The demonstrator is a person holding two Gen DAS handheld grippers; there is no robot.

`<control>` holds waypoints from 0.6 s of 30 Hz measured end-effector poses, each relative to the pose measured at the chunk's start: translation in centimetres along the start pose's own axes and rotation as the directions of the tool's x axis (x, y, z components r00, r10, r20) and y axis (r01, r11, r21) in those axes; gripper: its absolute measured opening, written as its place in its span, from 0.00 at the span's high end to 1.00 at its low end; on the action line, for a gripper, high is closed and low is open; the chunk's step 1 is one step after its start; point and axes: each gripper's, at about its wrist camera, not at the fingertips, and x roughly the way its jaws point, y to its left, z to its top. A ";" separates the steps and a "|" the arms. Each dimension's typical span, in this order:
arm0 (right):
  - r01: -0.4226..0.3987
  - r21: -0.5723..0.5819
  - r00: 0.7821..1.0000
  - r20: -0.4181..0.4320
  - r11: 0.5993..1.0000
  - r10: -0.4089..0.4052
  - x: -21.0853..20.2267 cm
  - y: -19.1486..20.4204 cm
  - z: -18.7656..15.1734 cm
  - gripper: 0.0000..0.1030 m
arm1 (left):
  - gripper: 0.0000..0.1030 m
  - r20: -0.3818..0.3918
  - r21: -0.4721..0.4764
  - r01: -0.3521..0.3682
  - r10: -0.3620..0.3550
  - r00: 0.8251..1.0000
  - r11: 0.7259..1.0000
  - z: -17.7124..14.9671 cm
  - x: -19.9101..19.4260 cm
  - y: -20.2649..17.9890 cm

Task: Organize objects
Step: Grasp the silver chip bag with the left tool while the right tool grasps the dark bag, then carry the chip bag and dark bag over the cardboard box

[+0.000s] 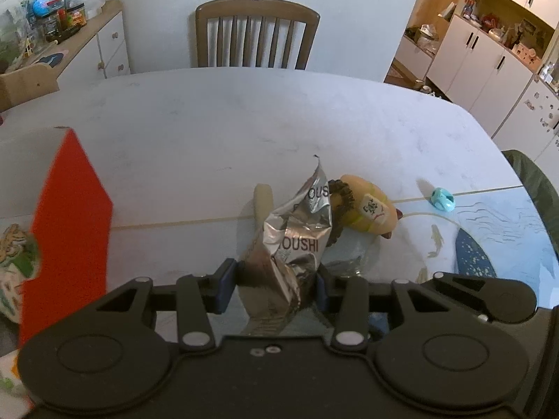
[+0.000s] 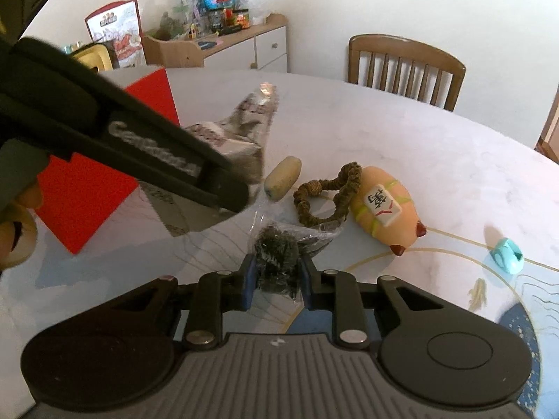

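The left gripper [image 1: 276, 279] is clenched on a silver foil bag [image 1: 293, 237], lifted above the counter [image 1: 209, 122] beside the red box [image 1: 70, 216]. The right gripper [image 2: 276, 279] pinches a clear packet of dark stuff [image 2: 277, 255] low over the counter. Both seem mid-carry; next, each likely needs a drop spot, perhaps the box. A rubber pig toy [image 2: 384, 206], brown cord [image 2: 328, 192] and teal piece [image 2: 506, 255] lie unsorted.

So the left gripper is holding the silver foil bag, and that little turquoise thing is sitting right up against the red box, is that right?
Not quite. The left gripper does hold the silver foil bag, but the turquoise thing lies alone on the table, far to the right of the red box. The left wrist view shows it.
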 end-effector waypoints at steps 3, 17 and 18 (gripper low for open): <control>0.000 0.023 1.000 0.009 1.000 0.000 -1.4 0.2 0.3 0.76 | 0.59 0.005 -0.007 0.019 -0.019 1.000 1.000 -0.2 -1.4 0.7; -0.037 0.048 0.995 0.093 0.998 0.032 -8.4 3.9 3.0 0.76 | 0.59 0.070 -0.023 0.066 -0.064 0.995 0.998 -0.9 -8.7 4.5; -0.042 0.045 0.995 0.098 0.998 0.037 -8.6 4.3 3.3 0.76 | 0.59 0.073 -0.024 0.063 -0.061 0.995 0.998 -0.9 -9.1 4.9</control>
